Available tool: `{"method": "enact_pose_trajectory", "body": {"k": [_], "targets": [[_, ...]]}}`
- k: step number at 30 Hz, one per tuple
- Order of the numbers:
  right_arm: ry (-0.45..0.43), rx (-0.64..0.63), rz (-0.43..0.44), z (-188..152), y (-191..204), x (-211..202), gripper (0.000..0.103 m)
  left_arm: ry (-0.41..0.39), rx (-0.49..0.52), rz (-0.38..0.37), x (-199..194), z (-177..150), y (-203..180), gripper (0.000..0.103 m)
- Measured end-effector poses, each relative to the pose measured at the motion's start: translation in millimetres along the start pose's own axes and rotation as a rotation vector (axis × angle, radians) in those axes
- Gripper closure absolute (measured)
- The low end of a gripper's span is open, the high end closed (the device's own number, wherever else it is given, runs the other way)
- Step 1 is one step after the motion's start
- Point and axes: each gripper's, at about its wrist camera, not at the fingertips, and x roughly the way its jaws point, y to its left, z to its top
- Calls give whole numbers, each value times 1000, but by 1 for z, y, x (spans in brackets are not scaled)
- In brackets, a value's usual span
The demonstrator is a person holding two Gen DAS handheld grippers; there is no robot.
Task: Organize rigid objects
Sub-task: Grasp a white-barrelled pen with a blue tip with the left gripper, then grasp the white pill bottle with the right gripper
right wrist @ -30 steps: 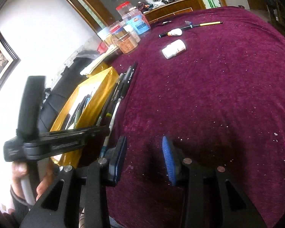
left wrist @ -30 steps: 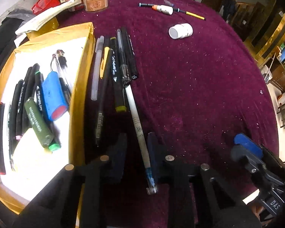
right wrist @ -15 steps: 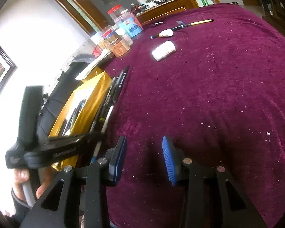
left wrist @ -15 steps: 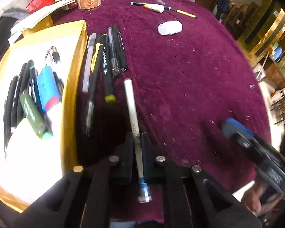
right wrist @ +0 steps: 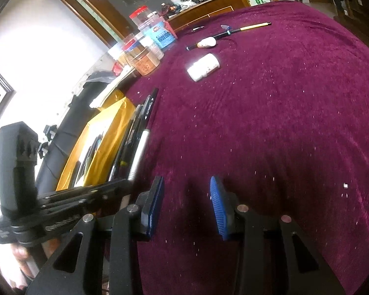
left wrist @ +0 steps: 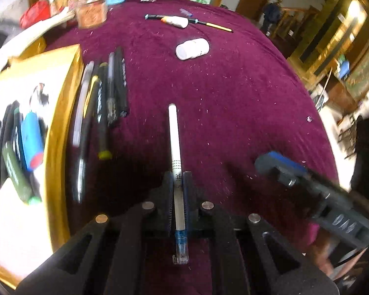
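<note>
My left gripper (left wrist: 177, 178) is shut on a white pen (left wrist: 174, 132) with a clear blue cap. The pen points away from me over the maroon cloth, apart from the row of dark pens (left wrist: 103, 103) to its left. Beside that row stands a gold tray (left wrist: 61, 123) holding a blue cylinder (left wrist: 32, 140), a green marker (left wrist: 14, 174) and black pens. My right gripper (right wrist: 187, 196) hovers open over bare cloth with nothing between its blue pads. In the right wrist view the left gripper (right wrist: 120, 184) holds the white pen (right wrist: 140, 150) next to the tray (right wrist: 105, 132).
A white bottle (left wrist: 192, 49) lies on its side mid-table. Behind it lie a small white tube (left wrist: 176, 21) and a long brush with a yellow end (left wrist: 216, 26). Jars and packets (left wrist: 91, 12) crowd the far left corner. A hand (right wrist: 19, 253) grips the left tool.
The left jaws closed on the white pen, which lay against the row. It has since shifted right, away from the other pens. The right gripper stayed put.
</note>
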Motion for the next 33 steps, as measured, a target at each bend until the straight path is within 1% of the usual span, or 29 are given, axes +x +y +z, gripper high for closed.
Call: {"method": "enact_pose_trajectory", "body": {"k": [1,3,5,8,10,12,15,17,19,20,22,24,26,27,30,31,32,33], "targets": [[1,3,2,5,0,1,69,-5,12,14,0,-1,-1,98],[2,6,-4,14,1,5,69,3,19,7,4,-4,1,97],[9,15,-14,25,1,12,68,17,13,9,10,-6,5,95],[22,76,-10,47,-2,27,67,8,37,63,8,-13,7,94],[34,107,7,68,-1,41,67,-4,37,45,5,-18,10,94],[28,128,-6,84,0,51,67,-13,38,37,3,-21,11,94],[1,159,-57,122,1,77,63,-19,40,19,2,-21,14,94],[3,175,-83,145,0,96,63,-21,19,-17,0,-22,21,94],[3,193,-99,159,-1,110,63,-25,-5,-44,-2,-22,27,94],[2,200,-120,166,-2,117,63,-27,-11,-51,-3,-23,28,94],[9,230,-173,174,-7,129,63,-32,-7,-60,-5,-26,29,94],[37,265,-181,177,-13,142,62,-35,-8,-64,-5,-27,29,94],[57,272,-201,176,-15,152,62,-34,-11,-67,-5,-27,29,94],[38,250,-222,176,-12,154,62,-33,-12,-67,-5,-26,29,94],[38,177,-267,176,-4,156,63,-35,-10,-60,-6,-27,28,94],[41,149,-288,173,-2,154,65,-37,-10,-55,-6,-27,27,94],[38,126,-298,169,-1,151,71,-39,-10,-50,-6,-28,26,94],[36,116,-286,166,-2,147,72,-42,-8,-43,-6,-28,26,94]]}}
